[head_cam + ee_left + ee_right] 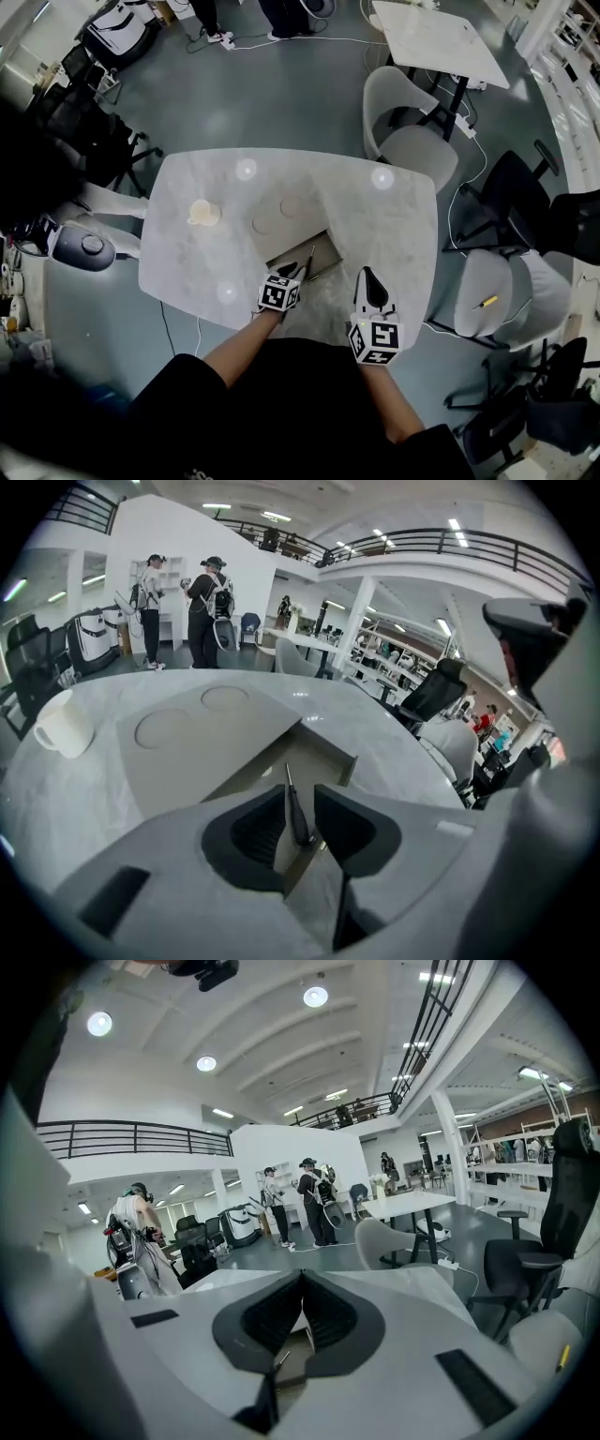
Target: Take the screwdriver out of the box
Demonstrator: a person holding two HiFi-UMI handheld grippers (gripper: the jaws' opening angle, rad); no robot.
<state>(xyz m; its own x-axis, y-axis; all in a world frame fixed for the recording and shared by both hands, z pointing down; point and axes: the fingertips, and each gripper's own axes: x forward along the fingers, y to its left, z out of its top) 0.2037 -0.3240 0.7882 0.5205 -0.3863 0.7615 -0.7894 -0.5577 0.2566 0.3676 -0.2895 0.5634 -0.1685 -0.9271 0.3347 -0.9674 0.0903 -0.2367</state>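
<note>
I am holding my left gripper open around the screwdriver in the box.
My left gripper is pointing down into the open box near my edge of the marbled counter. Its fingers are standing apart, with the screwdriver's dark handle between them and neither pad pressing on it. The screwdriver is lying in the box, its shaft pointing away from me. The box's flap, marked with two circles, is lying open to the left, and a white mug is sitting further left. My right gripper is hovering just right of the box, its fingers closed together on nothing.
</note>
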